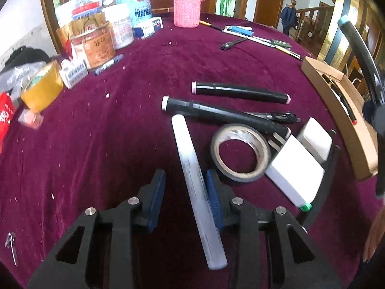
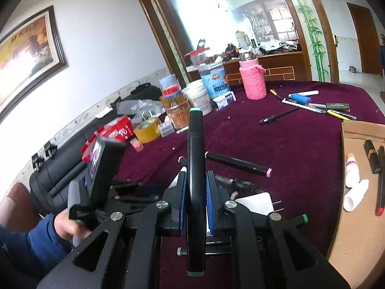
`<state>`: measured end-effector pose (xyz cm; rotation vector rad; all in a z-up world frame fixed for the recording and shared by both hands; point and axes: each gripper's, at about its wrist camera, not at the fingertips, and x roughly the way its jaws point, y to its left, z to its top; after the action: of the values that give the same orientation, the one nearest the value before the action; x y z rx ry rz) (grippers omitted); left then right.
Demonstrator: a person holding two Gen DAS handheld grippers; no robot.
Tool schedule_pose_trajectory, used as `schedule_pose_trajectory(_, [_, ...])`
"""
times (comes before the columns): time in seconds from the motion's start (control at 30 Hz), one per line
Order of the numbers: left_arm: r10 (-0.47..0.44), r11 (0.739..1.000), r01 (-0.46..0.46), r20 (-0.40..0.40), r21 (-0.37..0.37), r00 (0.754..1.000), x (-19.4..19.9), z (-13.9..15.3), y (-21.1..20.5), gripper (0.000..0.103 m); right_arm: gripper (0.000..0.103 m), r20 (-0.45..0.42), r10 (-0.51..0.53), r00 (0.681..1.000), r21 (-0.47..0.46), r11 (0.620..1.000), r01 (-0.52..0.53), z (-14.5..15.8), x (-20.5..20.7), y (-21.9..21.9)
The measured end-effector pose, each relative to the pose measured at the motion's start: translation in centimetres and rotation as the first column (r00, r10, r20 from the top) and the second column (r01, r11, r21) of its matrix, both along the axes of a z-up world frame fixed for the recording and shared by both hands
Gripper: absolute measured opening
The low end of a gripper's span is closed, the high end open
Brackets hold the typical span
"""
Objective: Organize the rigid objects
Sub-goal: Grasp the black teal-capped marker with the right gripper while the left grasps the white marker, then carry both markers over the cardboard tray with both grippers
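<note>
1. Already the left gripper (image 1: 185, 190) brackets the white stick (image 1: 192, 175) on the near desk (image 1: 96, 144), touching only one pad; it could skid sideways.
2. The right gripper (image 2: 196, 187) clamps a black marker (image 2: 196, 168); off-centre, it may pivot.

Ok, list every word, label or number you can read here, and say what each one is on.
Nothing reads clearly enough to quote.
Orange tin: large Chinese characters, too blurred to read.
Blue-labelled jar: printed label, too blurred.
Red packet: white characters, blurred.
Small white bottle: a barcode; its digits are too small.
Blue-and-white box: print too small.
</note>
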<state>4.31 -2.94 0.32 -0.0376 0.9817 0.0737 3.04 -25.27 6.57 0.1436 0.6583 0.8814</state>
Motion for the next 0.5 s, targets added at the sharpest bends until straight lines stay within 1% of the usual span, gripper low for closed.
schedule_pose_trajectory(0.03, [0.001, 1.000, -0.001, 0.005, 0.002, 1.000, -0.1, 0.0, 0.0, 0.032, 0.013, 0.002, 0.005, 1.000, -0.008, 1.000, -0.005, -0.1, -0.1, 0.2])
schedule_pose_trajectory(0.1, [-0.002, 1.000, 0.002, 0.020, 0.011, 1.000, -0.5, 0.0, -0.2, 0.013, 0.013, 0.004, 0.010, 1.000, -0.017, 1.000, -0.010, -0.2, -0.1, 0.4])
schedule_pose_trajectory(0.17, [0.001, 1.000, -0.001, 0.023, 0.006, 1.000, -1.1, 0.2, -0.3, 0.012, 0.013, 0.001, 0.012, 1.000, -0.021, 1.000, -0.012, -0.3, -0.1, 0.5])
schedule_pose_trajectory(0.33, [0.005, 0.998, -0.002, 0.058, -0.057, 0.998, -3.0, 0.9, 0.1, 0.012, 0.013, -0.004, 0.013, 1.000, -0.023, 1.000, -0.014, -0.4, -0.1, 0.5])
schedule_pose_trajectory(0.4, [0.003, 0.996, 0.006, 0.102, -0.085, 0.995, -3.8, 2.0, 0.1, 0.012, 0.013, -0.003, 0.014, 1.000, -0.025, 1.000, -0.014, -0.4, -0.1, 0.6])
schedule_pose_trajectory(0.5, [-0.006, 0.995, 0.022, 0.165, -0.094, 0.986, -4.3, 3.6, -0.4, 0.012, 0.013, -0.005, 0.012, 1.000, -0.027, 1.000, -0.012, -0.4, -0.1, 0.7])
